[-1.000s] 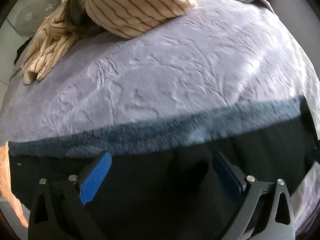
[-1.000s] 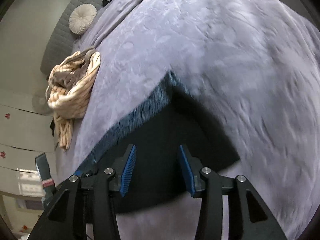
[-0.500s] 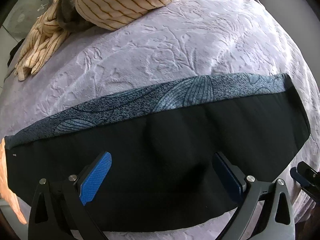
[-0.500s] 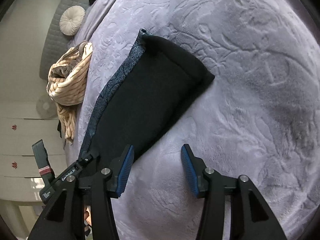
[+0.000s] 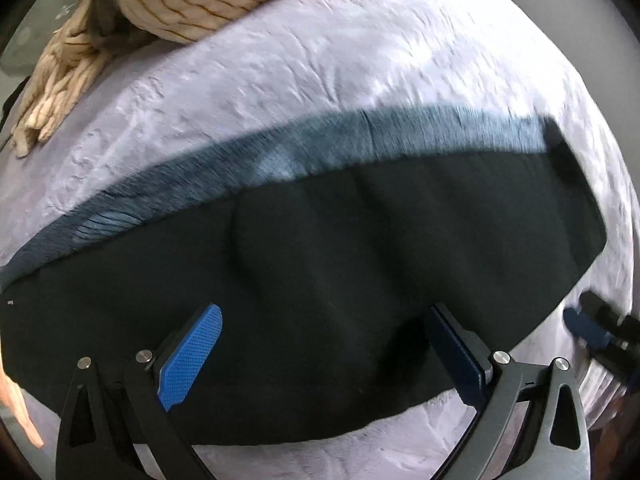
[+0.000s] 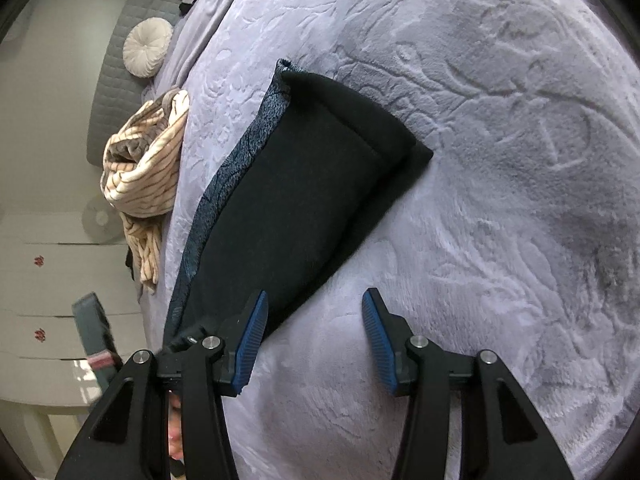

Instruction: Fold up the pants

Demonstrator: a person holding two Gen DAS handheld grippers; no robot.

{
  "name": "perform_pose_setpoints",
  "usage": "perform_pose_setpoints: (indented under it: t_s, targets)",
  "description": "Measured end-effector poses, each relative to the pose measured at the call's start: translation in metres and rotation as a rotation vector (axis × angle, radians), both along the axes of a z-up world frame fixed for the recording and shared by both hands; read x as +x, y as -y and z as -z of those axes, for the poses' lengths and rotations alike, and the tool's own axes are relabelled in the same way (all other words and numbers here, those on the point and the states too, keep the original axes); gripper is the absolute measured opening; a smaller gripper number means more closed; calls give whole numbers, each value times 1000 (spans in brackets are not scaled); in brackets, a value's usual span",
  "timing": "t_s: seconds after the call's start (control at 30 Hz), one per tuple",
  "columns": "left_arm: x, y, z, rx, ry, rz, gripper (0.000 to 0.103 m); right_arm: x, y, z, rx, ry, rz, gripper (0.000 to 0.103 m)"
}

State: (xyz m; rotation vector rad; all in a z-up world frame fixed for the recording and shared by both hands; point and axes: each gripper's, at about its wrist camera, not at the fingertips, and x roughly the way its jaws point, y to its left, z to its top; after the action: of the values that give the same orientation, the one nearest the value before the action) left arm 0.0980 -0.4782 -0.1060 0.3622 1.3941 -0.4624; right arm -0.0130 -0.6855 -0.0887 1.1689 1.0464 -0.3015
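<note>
The pants are black with a blue-grey patterned band along the far edge. They lie folded in a long strip on the lavender bedspread. My left gripper is open and empty, its fingers over the near edge of the pants. In the right wrist view the pants stretch away to the upper left. My right gripper is open and empty, over the bedspread just right of the pants' near end. Its tip shows at the right edge of the left wrist view.
A cream striped garment with a grey one lies piled at the far left of the bed, also seen in the right wrist view. A round white cushion leans on the grey headboard. White drawers stand left of the bed.
Both grippers have pulled back from the pants, which now show in full. The right gripper has moved off the pants onto the bedspread and opened wider.
</note>
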Motion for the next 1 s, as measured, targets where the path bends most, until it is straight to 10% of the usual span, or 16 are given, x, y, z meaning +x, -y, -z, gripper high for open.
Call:
perform_pose_setpoints:
  t_s: [0.53, 0.63, 0.7, 1.0]
  targets:
    - [-29, 2, 1, -3, 17, 11, 102, 6, 23, 32, 79, 162, 207, 55]
    - [-15, -3, -14, -13, 46, -4, 81, 13, 28, 33, 141, 229, 261, 35]
    - [-12, -4, -27, -6, 110, -5, 80, 20, 28, 24, 138, 251, 234, 15]
    - [-29, 25, 5, 112, 239, 100, 79, 54, -10, -50, -89, 277, -31, 15]
